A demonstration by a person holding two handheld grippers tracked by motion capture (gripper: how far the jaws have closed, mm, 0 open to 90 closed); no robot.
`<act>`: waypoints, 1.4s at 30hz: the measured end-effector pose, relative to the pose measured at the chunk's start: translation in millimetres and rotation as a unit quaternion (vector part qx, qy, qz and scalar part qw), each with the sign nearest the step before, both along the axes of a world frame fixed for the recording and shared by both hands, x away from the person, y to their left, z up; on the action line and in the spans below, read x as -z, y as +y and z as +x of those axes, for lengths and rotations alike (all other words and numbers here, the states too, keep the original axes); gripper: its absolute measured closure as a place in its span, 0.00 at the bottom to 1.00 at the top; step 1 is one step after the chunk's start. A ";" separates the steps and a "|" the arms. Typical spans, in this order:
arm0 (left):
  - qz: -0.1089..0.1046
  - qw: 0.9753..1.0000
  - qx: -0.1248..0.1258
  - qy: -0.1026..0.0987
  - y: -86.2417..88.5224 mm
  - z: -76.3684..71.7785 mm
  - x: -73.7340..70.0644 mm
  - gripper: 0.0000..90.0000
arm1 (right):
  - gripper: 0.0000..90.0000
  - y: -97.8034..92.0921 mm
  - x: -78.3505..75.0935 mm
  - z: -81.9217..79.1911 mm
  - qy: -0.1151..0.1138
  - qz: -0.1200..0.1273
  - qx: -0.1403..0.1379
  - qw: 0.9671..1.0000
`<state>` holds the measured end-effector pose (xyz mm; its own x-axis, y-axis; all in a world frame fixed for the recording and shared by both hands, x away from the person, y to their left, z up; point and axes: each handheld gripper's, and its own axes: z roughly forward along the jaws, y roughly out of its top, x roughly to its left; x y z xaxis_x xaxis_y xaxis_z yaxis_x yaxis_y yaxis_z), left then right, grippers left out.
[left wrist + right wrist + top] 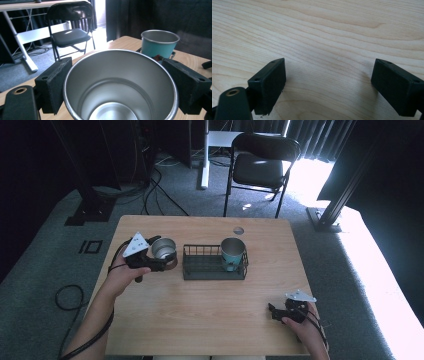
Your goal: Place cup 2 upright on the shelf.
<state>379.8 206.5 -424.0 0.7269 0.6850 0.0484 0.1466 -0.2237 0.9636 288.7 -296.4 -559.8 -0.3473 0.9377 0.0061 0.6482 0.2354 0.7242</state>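
Note:
A steel cup (163, 248) stands at the left of the wooden table (210, 320), held between the jaws of my left gripper (159, 262). In the left gripper view both black pads (53, 86) press the cup's (120, 85) sides, and its shiny inside is empty. To its right is a black wire rack (192, 269) holding a teal cup (232, 251) at its right end. That teal cup (160, 42) shows beyond the steel one. My right gripper (274, 311) sits low near the table's front right, open, with bare wood between its jaws (329, 82).
A black folding chair (260, 167) stands on the carpet beyond the table's far edge. A small round hole (238, 230) is in the tabletop behind the rack. Cables lie on the floor at the left.

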 end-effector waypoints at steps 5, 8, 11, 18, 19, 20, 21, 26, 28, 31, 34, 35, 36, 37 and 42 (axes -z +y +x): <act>-0.002 1.000 0.013 -0.004 -12.7 4.1 -8.3 0.16 | 0.13 0.0 0.0 0.0 0.000 0.000 0.000 1.000; -0.003 1.000 0.019 -0.005 -19.9 6.9 -11.5 0.16 | 0.13 0.0 0.0 0.0 -0.001 0.000 0.000 1.000; -0.003 1.000 0.025 -0.003 -27.9 10.5 -14.2 0.16 | 0.13 0.0 0.0 0.0 0.000 0.000 0.000 1.000; -0.014 1.000 0.025 -0.002 -49.3 20.2 -18.5 0.16 | 0.13 0.0 0.0 0.0 0.000 0.000 0.000 1.000; -0.013 1.000 0.025 0.000 -52.5 21.6 -18.6 0.16 | 0.13 0.0 0.0 0.0 0.000 0.000 0.000 1.000; -0.009 1.000 0.027 0.000 -54.8 22.6 -18.8 0.16 | 0.13 0.0 0.0 0.0 0.000 0.000 0.000 1.000; -0.011 1.000 0.027 0.001 -58.9 24.2 -18.7 0.16 | 0.13 0.0 0.0 0.0 0.000 0.000 0.000 1.000; -0.014 1.000 0.022 0.006 -73.7 29.9 -17.4 0.16 | 0.13 0.0 0.1 0.0 0.000 0.001 0.000 1.000; -0.015 1.000 0.017 0.006 -78.6 31.8 -16.5 0.16 | 0.13 0.0 0.0 0.1 0.000 0.001 0.000 1.000; -0.015 1.000 0.005 0.009 -87.0 35.2 -13.1 0.16 | 0.13 0.0 0.0 0.0 0.000 0.001 0.000 1.000; -0.020 1.000 -0.011 0.014 -93.6 38.0 -8.9 0.16 | 0.13 0.0 0.0 0.0 0.000 0.001 0.000 1.000; -0.022 0.999 -0.018 0.014 -96.0 39.1 -7.1 0.16 | 0.13 0.0 0.0 0.1 0.000 0.001 0.000 1.000; -0.017 1.000 -0.017 0.018 -98.1 39.8 -5.5 0.16 | 0.13 -0.1 0.0 0.0 0.000 0.000 0.000 1.000; -0.017 1.000 -0.017 0.020 -100.4 40.1 -3.6 0.16 | 0.13 0.0 0.0 0.0 0.000 0.001 0.000 1.000; -0.002 1.000 -0.007 0.021 -109.4 39.5 9.2 0.16 | 0.13 -0.1 0.0 0.1 0.000 0.000 0.000 1.000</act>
